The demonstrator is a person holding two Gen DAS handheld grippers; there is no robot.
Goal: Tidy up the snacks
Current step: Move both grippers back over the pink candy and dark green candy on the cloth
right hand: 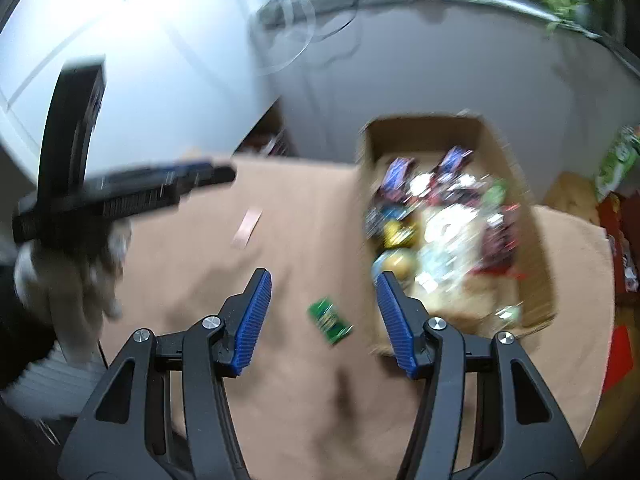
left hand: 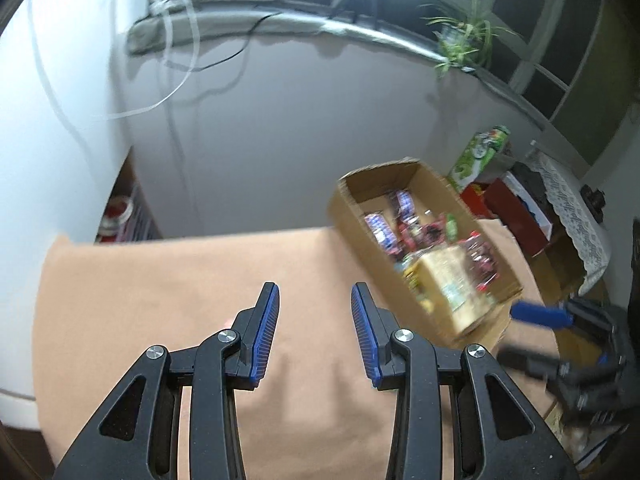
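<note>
A cardboard box (left hand: 348,208) full of mixed snack packets (left hand: 436,256) stands on the tan table at the right; it also shows in the right wrist view (right hand: 536,248). A small green packet (right hand: 329,320) lies on the table just left of the box, between my right gripper's open fingers. My right gripper (right hand: 323,280) is open and empty above it. My left gripper (left hand: 315,292) is open and empty over bare table, left of the box. The right gripper shows blurred at the right edge of the left wrist view (left hand: 560,320).
A pale strip of paper (right hand: 247,227) lies on the tan table (left hand: 160,300). The left gripper and gloved hand (right hand: 80,208) are at the left. Behind the table are a white wall, cables, a plant (left hand: 464,40), a green package (left hand: 480,152) and red boxes (left hand: 516,208).
</note>
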